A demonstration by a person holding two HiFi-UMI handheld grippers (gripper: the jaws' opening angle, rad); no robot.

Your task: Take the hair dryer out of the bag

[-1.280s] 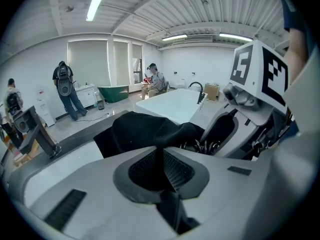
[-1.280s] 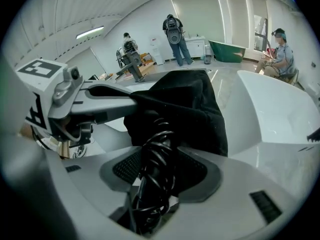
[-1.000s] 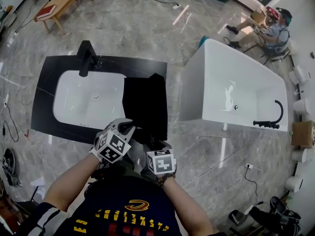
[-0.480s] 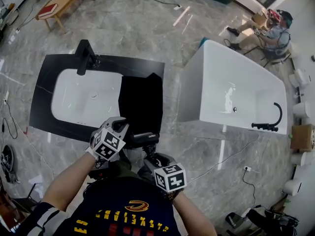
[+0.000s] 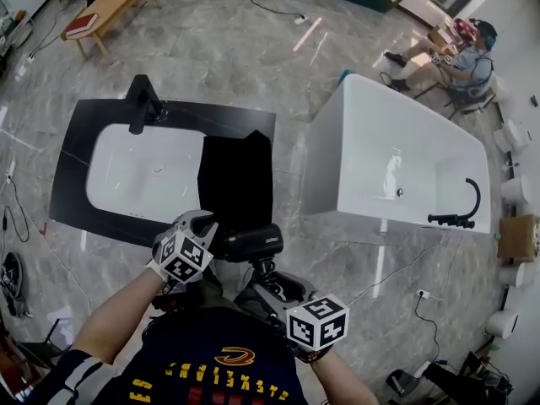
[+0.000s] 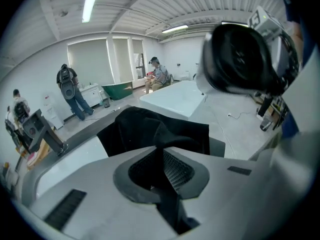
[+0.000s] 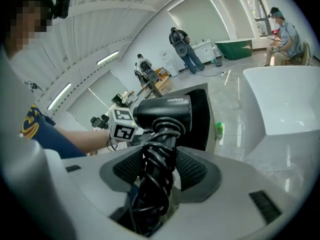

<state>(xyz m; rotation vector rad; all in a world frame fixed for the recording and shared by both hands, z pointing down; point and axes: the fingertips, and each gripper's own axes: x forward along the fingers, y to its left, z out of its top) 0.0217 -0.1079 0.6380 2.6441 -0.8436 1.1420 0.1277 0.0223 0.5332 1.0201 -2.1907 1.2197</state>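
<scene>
The black hair dryer (image 5: 250, 243) hangs clear of the black bag (image 5: 236, 178), just above the bag's near edge. My right gripper (image 5: 267, 278) is shut on the dryer's handle, which has its cord wound round it (image 7: 158, 168); the barrel (image 7: 163, 113) points left in the right gripper view. The bag lies flat on the black counter (image 5: 76, 142), to the right of the white sink (image 5: 139, 174). My left gripper (image 5: 201, 230) is shut on a fold of the bag's cloth (image 6: 161, 136) at the bag's near edge. In the left gripper view the dryer's round back (image 6: 240, 59) fills the upper right.
A black faucet (image 5: 142, 99) stands at the sink's far side. A white bathtub (image 5: 396, 159) sits to the right across a strip of marble floor. A cable (image 5: 405, 264) runs over the floor near it. A person (image 5: 460, 53) sits far right; a wooden bench (image 5: 105, 7) stands far left.
My right gripper has risen and drawn back toward me, and the hair dryer has come out of the bag with it. The left gripper has kept its hold on the bag's edge.
</scene>
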